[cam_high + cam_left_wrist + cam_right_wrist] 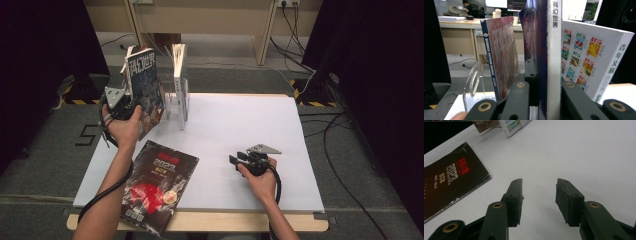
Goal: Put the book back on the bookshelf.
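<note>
My left gripper (131, 102) is shut on a dark science-fiction magazine (146, 87) and holds it upright above the table's back left corner. In the left gripper view its white spine (554, 55) stands between the jaws of the left gripper (546, 86). A red-covered magazine (504, 60) leans just left of it, and a thick white book (594, 55) stands to the right. My right gripper (235, 160) rests low on the white table (240, 125). In the right gripper view the right gripper (539, 195) is open with nothing between its pads.
A clear plastic book stand (171, 105) holds the white book (181, 82) upright at the back. A black magazine (157, 185) lies flat at the front left, overhanging the table edge; its corner (454, 180) is left of my right gripper. Cables run across the floor at right.
</note>
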Tool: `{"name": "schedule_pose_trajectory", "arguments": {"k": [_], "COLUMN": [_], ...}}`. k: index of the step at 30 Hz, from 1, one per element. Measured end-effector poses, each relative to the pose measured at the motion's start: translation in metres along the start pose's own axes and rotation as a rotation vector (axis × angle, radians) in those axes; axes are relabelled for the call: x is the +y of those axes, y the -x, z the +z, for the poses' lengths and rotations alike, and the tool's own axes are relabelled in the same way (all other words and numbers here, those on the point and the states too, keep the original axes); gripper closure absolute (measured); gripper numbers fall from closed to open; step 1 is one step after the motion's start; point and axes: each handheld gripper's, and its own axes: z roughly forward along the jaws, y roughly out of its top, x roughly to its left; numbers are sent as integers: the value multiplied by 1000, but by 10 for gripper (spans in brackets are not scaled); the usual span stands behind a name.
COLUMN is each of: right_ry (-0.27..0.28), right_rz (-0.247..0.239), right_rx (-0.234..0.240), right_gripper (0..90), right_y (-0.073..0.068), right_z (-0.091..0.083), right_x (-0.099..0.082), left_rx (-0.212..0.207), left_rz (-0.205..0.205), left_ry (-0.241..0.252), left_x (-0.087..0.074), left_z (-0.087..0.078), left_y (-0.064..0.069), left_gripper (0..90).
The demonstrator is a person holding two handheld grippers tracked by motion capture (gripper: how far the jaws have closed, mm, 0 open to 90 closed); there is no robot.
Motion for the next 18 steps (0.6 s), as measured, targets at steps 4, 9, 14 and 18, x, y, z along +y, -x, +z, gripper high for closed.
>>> {"name": "schedule_pose_trajectory", "arguments": {"k": [4, 9, 14, 18], "right_ry": [-3, -4, -1, -1], "right_rz": [-5, -11, -9, -19], "right_rx": [3, 6, 10, 13], "right_gripper": [571, 570, 570, 570], "right_y": [-1, 0, 0, 1], "right_z": [1, 2, 2, 3], "right_x": [0, -1, -1, -2], "left_rx": [16, 27, 44, 62], "left_rz": [6, 13, 18, 31], "left_ry": [18, 15, 22, 29], "left_x": [1, 0, -4, -11], "left_z": [7, 15, 23, 30], "left_y": [2, 3, 3, 2], "left_gripper": [821, 821, 821, 821]}}
